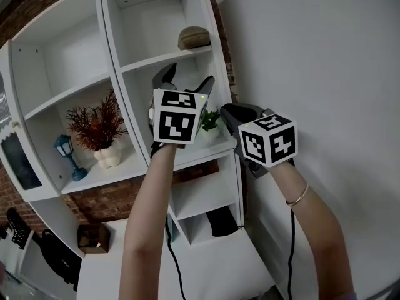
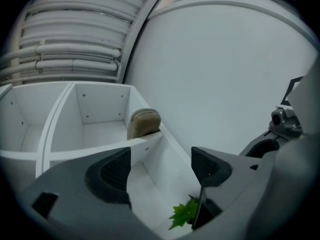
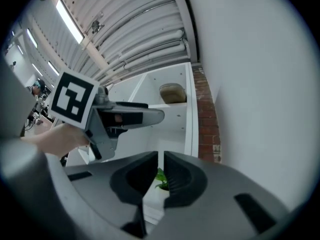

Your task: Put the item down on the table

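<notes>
**Open left gripper faces the shelf plant**

The left gripper (image 1: pixel 187 80), jaws wide apart and empty, points into the white boxy shelf unit (image 1: pixel 159 58). The likely item, a small green leafy plant (image 1: pixel 210 119), sits in the unit's right column. The right gripper (image 1: pixel 237 112) is clenched on nothing. Best to straddle the plant's base squarely before closing.

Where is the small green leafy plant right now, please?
In the head view the plant stands in the white shelf's right column, one compartment below the brown rounded object.
</notes>
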A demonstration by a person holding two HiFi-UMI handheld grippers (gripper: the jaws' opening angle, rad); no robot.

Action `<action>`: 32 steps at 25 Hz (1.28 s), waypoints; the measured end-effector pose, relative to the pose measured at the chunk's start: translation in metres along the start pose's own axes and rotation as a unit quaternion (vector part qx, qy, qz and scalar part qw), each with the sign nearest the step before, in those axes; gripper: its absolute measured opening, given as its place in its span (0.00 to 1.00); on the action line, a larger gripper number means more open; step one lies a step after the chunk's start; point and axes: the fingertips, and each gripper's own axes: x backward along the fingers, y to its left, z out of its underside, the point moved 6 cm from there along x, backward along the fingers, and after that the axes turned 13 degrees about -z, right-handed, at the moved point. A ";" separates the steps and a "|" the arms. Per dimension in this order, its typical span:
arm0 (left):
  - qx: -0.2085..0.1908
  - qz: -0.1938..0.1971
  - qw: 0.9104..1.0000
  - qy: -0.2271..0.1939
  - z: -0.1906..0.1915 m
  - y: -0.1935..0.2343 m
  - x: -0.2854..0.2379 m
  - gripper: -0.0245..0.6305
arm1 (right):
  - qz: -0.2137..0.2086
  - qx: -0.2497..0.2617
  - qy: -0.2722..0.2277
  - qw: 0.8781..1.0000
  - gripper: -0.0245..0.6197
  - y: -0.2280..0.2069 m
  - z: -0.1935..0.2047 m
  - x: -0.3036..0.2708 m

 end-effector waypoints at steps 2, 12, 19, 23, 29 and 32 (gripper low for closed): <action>0.023 0.009 1.000 0.008 0.014 -0.006 0.012 0.60 | 0.000 0.001 -0.001 1.000 0.07 0.005 0.003 0.004; 0.120 0.043 0.990 0.057 0.089 -0.038 0.087 0.41 | -0.005 -0.015 0.029 0.999 0.06 0.038 0.049 0.031; 0.155 0.043 0.982 0.098 0.132 -0.057 0.137 0.30 | 0.002 -0.033 0.036 0.999 0.06 0.059 0.084 0.055; 0.187 0.043 0.972 0.134 0.161 -0.066 0.167 0.26 | 0.014 -0.049 0.042 0.998 0.06 0.069 0.107 0.074; 0.210 0.050 0.960 0.180 0.200 -0.078 0.210 0.20 | 0.026 -0.074 0.054 0.995 0.05 0.082 0.138 0.101; 0.228 0.048 0.951 0.201 0.221 -0.088 0.236 0.16 | 0.031 -0.092 0.060 0.993 0.05 0.095 0.161 0.114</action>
